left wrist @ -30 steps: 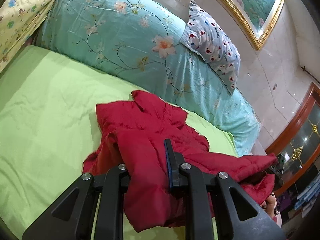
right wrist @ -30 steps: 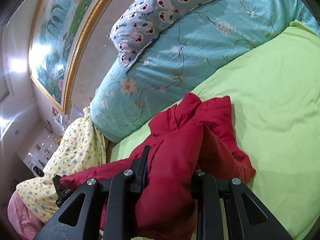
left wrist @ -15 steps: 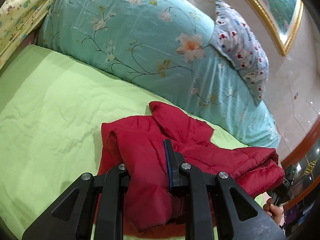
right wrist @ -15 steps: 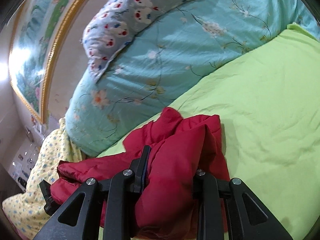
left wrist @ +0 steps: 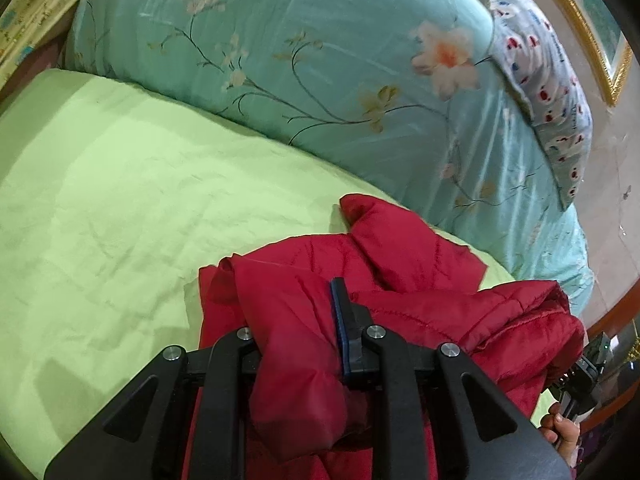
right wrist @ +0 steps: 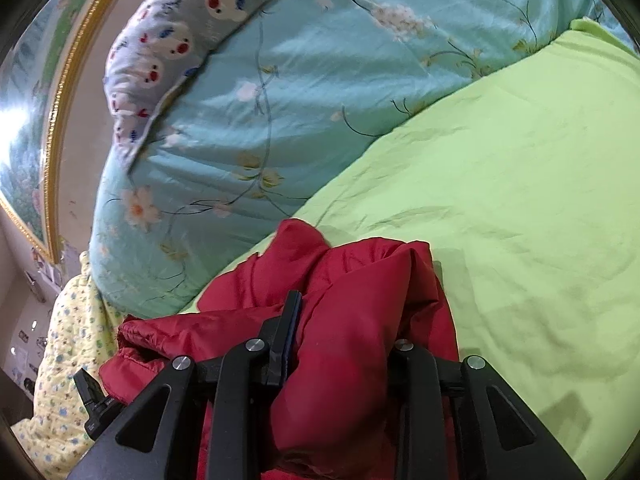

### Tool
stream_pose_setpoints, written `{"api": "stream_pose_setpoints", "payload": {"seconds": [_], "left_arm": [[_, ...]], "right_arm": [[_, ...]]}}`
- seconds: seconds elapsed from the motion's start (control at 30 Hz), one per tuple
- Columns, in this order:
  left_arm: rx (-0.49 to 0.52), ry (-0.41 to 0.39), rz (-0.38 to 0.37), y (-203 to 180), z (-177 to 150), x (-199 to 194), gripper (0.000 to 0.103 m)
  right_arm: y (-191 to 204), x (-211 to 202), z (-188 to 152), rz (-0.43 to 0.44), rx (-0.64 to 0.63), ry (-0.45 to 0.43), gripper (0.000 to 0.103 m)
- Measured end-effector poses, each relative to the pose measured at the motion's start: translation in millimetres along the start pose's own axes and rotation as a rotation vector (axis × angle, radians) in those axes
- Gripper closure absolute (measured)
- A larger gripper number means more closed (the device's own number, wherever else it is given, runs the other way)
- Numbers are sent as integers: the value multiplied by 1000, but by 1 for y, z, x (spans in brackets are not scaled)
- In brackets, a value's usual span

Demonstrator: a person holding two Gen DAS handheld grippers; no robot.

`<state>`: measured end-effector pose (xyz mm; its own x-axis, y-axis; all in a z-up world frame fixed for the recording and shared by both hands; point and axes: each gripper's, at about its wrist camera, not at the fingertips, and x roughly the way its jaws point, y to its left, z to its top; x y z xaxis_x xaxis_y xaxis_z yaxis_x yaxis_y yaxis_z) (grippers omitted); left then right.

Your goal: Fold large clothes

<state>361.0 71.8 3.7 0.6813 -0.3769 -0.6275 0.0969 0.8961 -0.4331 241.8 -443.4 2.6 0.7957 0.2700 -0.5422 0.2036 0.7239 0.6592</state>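
Here, your left gripper point(left wrist: 298, 320) has a thick fold of the red padded jacket point(left wrist: 420, 280) bunched between its fingers; the blue-edged pad of the one finger point(left wrist: 340, 320) presses into the cloth, while the other finger is buried under the fabric, so you see only its hinge. The jaws stand narrow, pinched on that fold, and they have just been easing open a little, though the cloth is between them and pressed by the visible pad.

Your right gripper point(right wrist: 344, 340) holds the jacket point(right wrist: 360, 288) the same way: a puffed roll of red fabric fills the gap, one finger point(right wrist: 288, 332) showing along its left side, the other hidden beneath the cloth. These jaws too have just been widening slightly, with the fold between them and gripped.

The jacket lies doubled over on the green sheet point(left wrist: 120, 220), its far edge and a pointed flap reaching toward the teal floral quilt point(left wrist: 320, 60). It spans from one gripper to the other; in the left wrist view your hand point(left wrist: 562, 432) on the other tool shows past the jacket's edge. A spotted pillow point(right wrist: 160, 48) rests atop the quilt, below a gilt-framed picture point(right wrist: 52, 120).
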Motion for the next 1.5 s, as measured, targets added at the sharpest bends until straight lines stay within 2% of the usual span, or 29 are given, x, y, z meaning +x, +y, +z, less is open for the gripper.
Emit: {"api": "stream_pose_setpoints", "payload": {"seconds": [0.23, 0.4, 0.57, 0.7, 0.87, 0.97, 1.3, 1.4, 1.5], "left_arm": [[-28, 20, 4, 11, 1, 31, 83], [-80, 31, -37, 20, 7, 31, 82], [-38, 32, -19, 13, 9, 24, 80], [-8, 13, -25, 7, 14, 0, 76], [38, -87, -10, -6, 9, -52, 62], [82, -111, -28, -17, -2, -73, 62], [193, 27, -130, -67, -63, -54, 62], [239, 71, -105, -81, -81, -36, 62], [302, 62, -33, -86, -89, -20, 62]], "right_arm": [[-10, 33, -2, -27, -1, -11, 75], [-11, 51, 1, -62, -9, -10, 75], [-8, 59, 0, -85, -28, -17, 75], [-10, 59, 1, -77, -23, -16, 75], [-9, 59, 1, -81, -20, -17, 75], [-8, 59, 1, -83, -20, -18, 75], [-8, 61, 3, -88, -22, -15, 75], [-10, 61, 5, -82, -14, -11, 75], [-10, 60, 5, -68, -13, -7, 73]]}}
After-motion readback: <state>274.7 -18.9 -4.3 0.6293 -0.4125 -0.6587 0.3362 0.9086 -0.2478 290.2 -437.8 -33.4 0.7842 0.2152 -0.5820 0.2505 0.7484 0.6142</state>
